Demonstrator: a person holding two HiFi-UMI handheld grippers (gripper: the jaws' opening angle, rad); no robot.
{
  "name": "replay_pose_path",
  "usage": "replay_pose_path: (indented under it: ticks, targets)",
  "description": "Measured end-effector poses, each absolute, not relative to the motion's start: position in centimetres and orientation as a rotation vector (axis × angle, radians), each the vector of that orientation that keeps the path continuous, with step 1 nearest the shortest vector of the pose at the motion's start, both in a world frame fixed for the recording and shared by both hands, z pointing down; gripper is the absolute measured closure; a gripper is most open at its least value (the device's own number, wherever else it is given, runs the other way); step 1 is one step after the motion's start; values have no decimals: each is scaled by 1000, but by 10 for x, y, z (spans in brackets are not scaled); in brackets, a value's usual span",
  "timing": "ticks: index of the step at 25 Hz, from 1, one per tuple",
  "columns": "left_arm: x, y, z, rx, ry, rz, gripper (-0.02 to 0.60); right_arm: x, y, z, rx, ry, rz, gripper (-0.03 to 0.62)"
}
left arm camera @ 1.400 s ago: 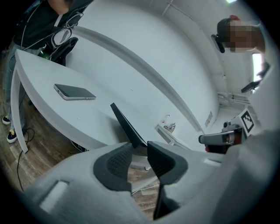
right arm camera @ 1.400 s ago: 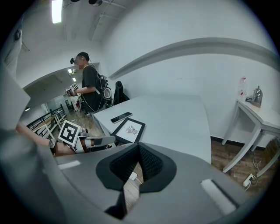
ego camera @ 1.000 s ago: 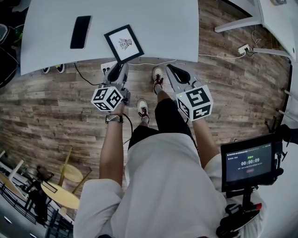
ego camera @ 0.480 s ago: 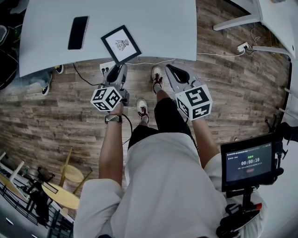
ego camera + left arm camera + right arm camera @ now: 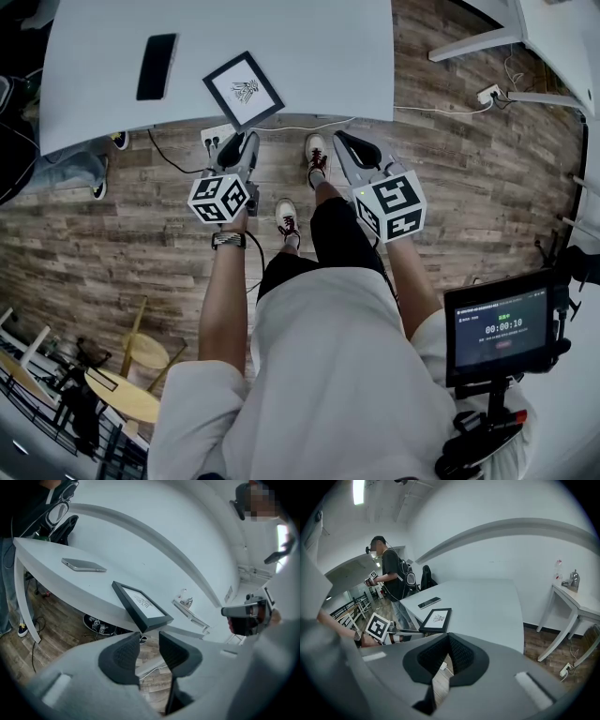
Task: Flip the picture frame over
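The black picture frame [image 5: 244,89] lies face up, white print showing, near the front edge of the white table [image 5: 309,56]. One corner of it reaches just past that edge. My left gripper [image 5: 234,148] hovers in front of the edge, just below that corner, apart from the frame [image 5: 140,605]. Its jaws have just been opening and stand open around nothing [image 5: 149,641]. My right gripper [image 5: 349,142] stays to the right over the floor, pads meeting at the tips [image 5: 448,639], empty. The frame [image 5: 436,619] lies ahead of it to the left.
A dark phone [image 5: 157,66] lies on the table left of the frame. A power strip [image 5: 217,136] and cables sit on the wood floor under the edge. A bystander [image 5: 391,581] stands beyond the table's left end. Another white table [image 5: 487,42] is at right.
My left gripper has sunk slightly and rolled a little beside the table edge. The bystander's legs have shifted at the table's left. My right gripper has not moved.
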State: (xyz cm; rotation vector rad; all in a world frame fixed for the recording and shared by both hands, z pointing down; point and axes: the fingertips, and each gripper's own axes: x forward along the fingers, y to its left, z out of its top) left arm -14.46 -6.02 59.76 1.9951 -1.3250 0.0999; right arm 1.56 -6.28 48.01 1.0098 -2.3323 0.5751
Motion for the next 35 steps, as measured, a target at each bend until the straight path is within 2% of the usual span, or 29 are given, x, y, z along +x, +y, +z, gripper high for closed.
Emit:
replay_pose_path:
  ticks: [10, 13, 20, 35]
  targets:
    - [-150, -56, 603, 1994, -1385, 245, 452, 17, -66, 477, 1023, -2342, 568, 591]
    - [-156, -57, 598, 2000, -1424, 277, 510, 15, -69, 474, 1026, -2353, 560, 591]
    - [-167, -65, 578, 2025, -1499, 260, 578, 9, -81, 464, 1040, -2384, 535, 591]
    - [-170, -103, 510, 2187, -1604, 382, 578, 5, -120, 423, 1128, -2471, 448, 591]
